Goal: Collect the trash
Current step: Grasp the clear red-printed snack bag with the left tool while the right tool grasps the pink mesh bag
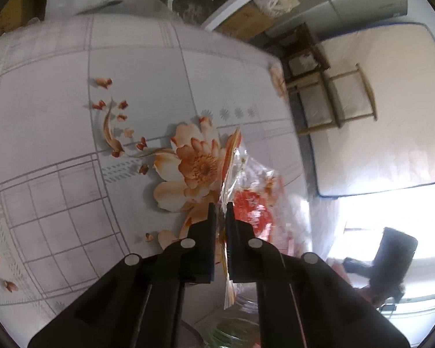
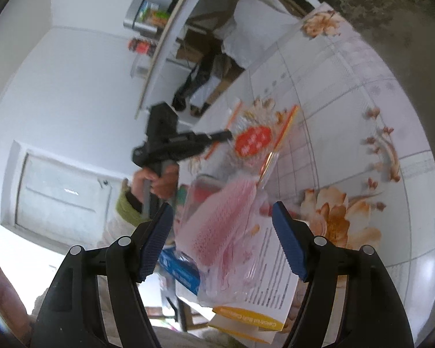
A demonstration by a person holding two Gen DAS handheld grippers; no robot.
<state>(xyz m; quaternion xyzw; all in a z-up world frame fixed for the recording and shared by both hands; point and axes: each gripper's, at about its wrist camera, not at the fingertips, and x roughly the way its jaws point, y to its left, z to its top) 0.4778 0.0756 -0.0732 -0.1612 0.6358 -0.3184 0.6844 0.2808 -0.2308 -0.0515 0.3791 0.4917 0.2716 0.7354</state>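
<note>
My left gripper (image 1: 220, 206) has its black jaws shut on the edge of a clear plastic wrapper (image 1: 252, 203) with orange-red print, held just above the flowered tablecloth (image 1: 58, 87). The right wrist view shows the same left gripper (image 2: 227, 134), held by a hand (image 2: 159, 179), pinching that wrapper (image 2: 253, 142) by its side. My right gripper (image 2: 221, 207) stands open, blue pads wide apart. A pink foam net (image 2: 217, 226) in clear plastic lies between them, blurred, with no pad visibly pressing on it.
A white and yellow printed box (image 2: 264, 298) and a blue box (image 2: 182, 269) lie under the right gripper. The table's edge (image 1: 278, 87) runs beside a wooden stool (image 1: 327, 87) and a leaning mattress (image 1: 377, 101). Shelves with jars (image 2: 148, 14) stand beyond.
</note>
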